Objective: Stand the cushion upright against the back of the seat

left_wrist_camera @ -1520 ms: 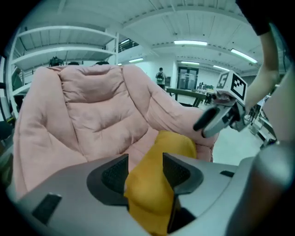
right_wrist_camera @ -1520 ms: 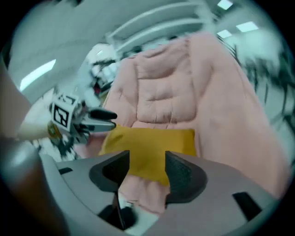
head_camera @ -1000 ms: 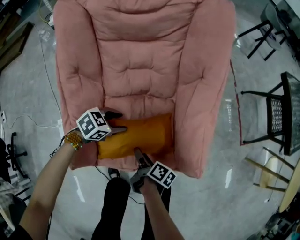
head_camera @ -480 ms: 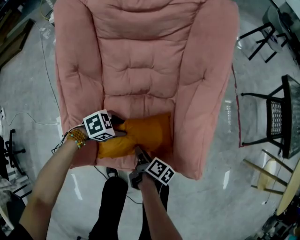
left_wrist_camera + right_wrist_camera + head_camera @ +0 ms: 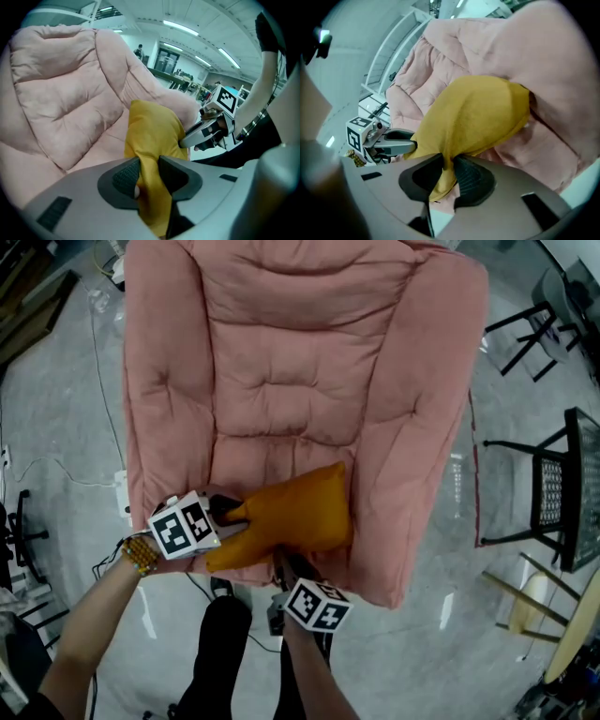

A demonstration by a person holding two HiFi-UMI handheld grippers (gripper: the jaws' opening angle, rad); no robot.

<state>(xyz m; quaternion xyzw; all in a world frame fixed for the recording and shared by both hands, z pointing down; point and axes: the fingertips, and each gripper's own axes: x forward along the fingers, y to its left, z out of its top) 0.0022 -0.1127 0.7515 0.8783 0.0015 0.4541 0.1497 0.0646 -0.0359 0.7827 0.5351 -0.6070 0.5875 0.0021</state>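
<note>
A glossy grey floor (image 5: pixel 56 427) surrounds a big pink quilted armchair (image 5: pixel 412 427), with black chairs (image 5: pixel 562 484) off to the right.

The orange cushion (image 5: pixel 295 512) sits at the very front of the seat (image 5: pixel 272 456), near the person and well short of the backrest (image 5: pixel 291 334). Its long axis runs across the seat from armrest to armrest, with the right end tipped a little toward the back.

The left hand-held gripper (image 5: pixel 230 512) has just been closing. Its pads pinch a fold of fabric at the cushion's left corner, as its own view shows plainly. The right hand-held gripper (image 5: pixel 286 563) has also just been closing and is clamped on the cushion's near edge, with fabric bunched between its pads.

Both grippers hold the cushion from the person's side, so its bulk lies ahead of them and the backrest lies beyond that, across bare seat. Neither hand is clearly nearer the back.

To stand it upright, the cushion probably has to be carried forward and swung up about its long axis. The two grips sit close together on soft cloth, so the free right end may sag or twist on the way.
</note>
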